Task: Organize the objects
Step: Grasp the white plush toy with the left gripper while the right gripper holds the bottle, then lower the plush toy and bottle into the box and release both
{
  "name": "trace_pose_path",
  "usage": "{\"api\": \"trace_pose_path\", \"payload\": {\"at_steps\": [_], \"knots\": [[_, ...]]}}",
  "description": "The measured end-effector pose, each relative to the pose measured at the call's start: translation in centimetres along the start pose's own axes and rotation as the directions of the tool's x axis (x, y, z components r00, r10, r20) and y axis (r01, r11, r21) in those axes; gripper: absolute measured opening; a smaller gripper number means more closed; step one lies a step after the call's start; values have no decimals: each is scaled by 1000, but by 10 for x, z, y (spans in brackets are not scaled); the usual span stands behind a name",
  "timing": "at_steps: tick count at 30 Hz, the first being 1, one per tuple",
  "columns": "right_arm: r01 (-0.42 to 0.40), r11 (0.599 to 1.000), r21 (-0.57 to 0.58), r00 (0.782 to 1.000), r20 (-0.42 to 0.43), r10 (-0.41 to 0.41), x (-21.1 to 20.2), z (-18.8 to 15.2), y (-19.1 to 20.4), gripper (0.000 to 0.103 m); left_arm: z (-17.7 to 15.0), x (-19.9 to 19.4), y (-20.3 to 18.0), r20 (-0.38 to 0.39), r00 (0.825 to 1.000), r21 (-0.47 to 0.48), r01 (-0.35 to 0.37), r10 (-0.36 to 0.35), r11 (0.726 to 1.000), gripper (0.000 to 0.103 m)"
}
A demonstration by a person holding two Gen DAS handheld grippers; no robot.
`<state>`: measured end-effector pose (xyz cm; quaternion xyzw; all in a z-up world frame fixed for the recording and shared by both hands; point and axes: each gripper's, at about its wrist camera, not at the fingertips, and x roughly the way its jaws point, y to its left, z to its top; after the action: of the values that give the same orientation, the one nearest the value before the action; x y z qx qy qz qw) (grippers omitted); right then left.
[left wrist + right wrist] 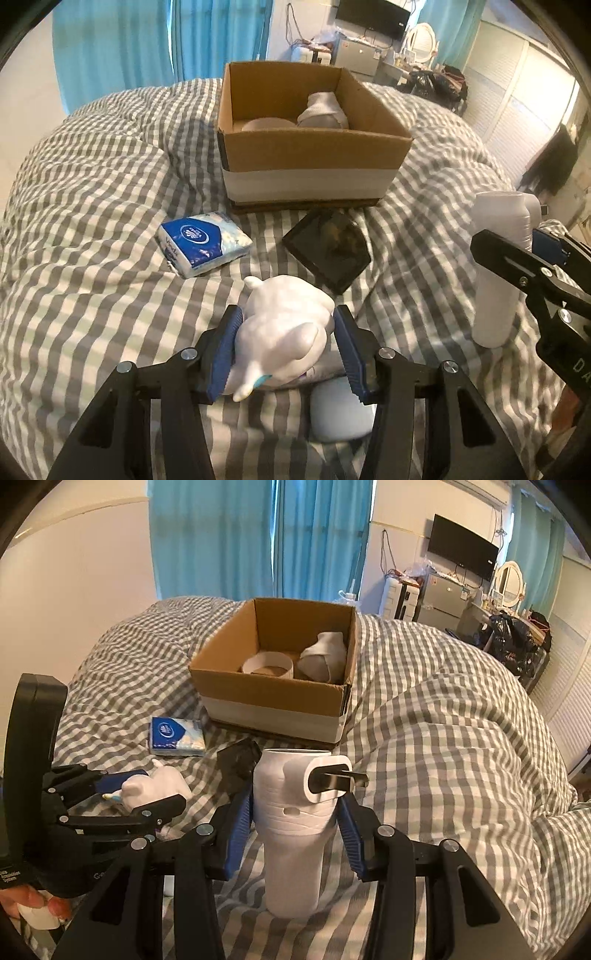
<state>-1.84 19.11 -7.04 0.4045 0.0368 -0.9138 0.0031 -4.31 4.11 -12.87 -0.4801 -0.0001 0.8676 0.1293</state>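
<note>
My left gripper [286, 349] is shut on a white toy figurine [284, 328] low over the checked bed cover; the toy also shows in the right wrist view [155, 786]. My right gripper [295, 825] is shut on a tall white bottle [295, 830] that stands upright on the bed; the bottle shows at the right of the left wrist view [498, 266]. An open cardboard box [314, 155] sits farther back on the bed, also in the right wrist view [273, 698]. It holds a white tape roll [267, 664] and a white wrapped object [325, 657].
A blue tissue pack [203, 242] and a black square tray [327, 247] lie on the bed in front of the box. A pale blue object [340, 413] lies under my left gripper. Blue curtains, a wall TV and a dresser stand behind the bed.
</note>
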Motion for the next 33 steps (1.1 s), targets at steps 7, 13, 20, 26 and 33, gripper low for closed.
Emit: {"api": "trace_pose_path", "payload": {"at_steps": [7,13,20,26,33], "knots": [[13,1000,-14,999,39,-12,-24,4,7,43,8,-30,-2,66,998,4,-11,11,1000,52],[20,999,-33,996,82,-18,-44,14,11,43,28,-60,0,139,990,-9,-20,21,1000,52],[31,997,-64,990,142,-21,-63,39,11,43,66,-89,1,205,978,-4,-32,32,999,52],[34,996,-84,980,199,-16,-69,78,6,43,113,-101,-3,264,963,18,-54,47,998,52],[23,997,-73,974,226,-6,-48,128,-6,43,165,-85,0,295,954,28,-74,62,997,52]]}}
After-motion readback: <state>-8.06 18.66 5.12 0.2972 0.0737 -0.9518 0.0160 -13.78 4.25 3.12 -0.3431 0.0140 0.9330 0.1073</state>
